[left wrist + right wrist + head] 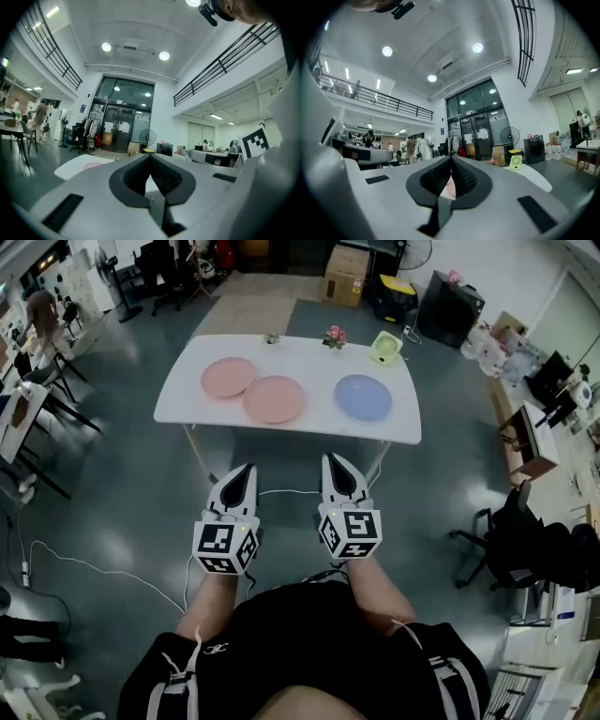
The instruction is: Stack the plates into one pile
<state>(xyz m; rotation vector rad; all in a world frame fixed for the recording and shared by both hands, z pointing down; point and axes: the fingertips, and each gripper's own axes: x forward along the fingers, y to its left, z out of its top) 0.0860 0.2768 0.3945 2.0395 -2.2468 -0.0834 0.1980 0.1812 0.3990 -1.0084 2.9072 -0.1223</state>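
Plates, three, round and smooth, lie flat on the white rounded worktop. The left pink plate has its rim meeting the middle pink plate; the blue plate sits apart at right. Left gripper and right gripper are held level on the near side, short of the worktop. Both have their ribbed dark fingers clenched together, nothing between.
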